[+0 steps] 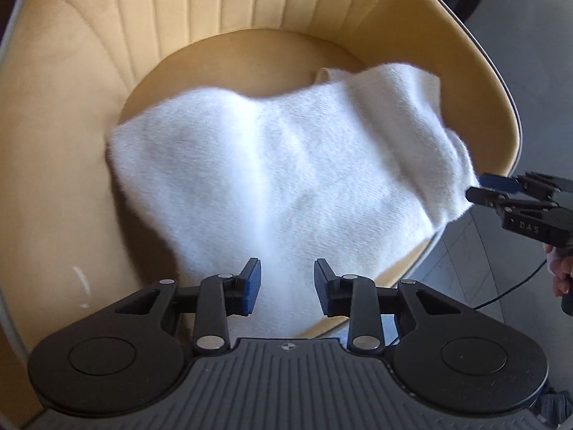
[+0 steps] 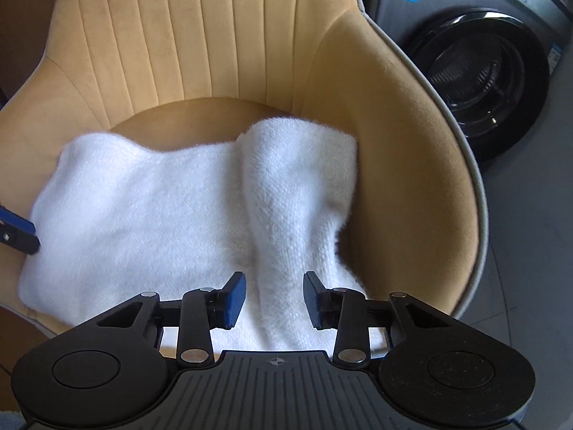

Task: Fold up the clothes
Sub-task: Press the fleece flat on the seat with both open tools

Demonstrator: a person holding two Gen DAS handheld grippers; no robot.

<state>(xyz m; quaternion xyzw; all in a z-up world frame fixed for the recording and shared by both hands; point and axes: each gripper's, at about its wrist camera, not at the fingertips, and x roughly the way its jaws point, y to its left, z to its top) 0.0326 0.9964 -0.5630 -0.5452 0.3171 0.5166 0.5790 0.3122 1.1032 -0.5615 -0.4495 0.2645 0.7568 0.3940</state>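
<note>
- Hovering with the left gripper (image 1: 286, 286) low over the near edge of the white fluffy garment (image 1: 286, 165), with jaws spread wide and nothing pinched between them.
- Holding the right gripper (image 2: 274, 299) likewise over the near right part of the cloth, with jaws parted and empty; seen from the left wrist view, poised with its tips right at the garment's right-hand edge.
- Resting the garment on the seat of the yellow chair (image 2: 412, 125), spread across most of the cushion, with its near edge hanging a little past the seat front, probably so both tools can reach an edge from the near side.
- Lying not quite flat: rumpled, with a raised ridge (image 2: 286, 193) running from far to near on the right half, and a thicker, doubled-looking far right corner.
- Judging by the pose, standing at the start of a fold: one tool stationed toward each side, likely to pinch matching edges and lift them together.
- Needing a flatter layer first, perhaps; closing on the ridge could catch two layers at once.
- Expecting soft, limp handling from such plush fabric, with sagging between the two pinch points.
- Leaving the dark washing machine (image 2: 476, 68) at the far right, beyond the chair arm, well apart from the work.
</note>
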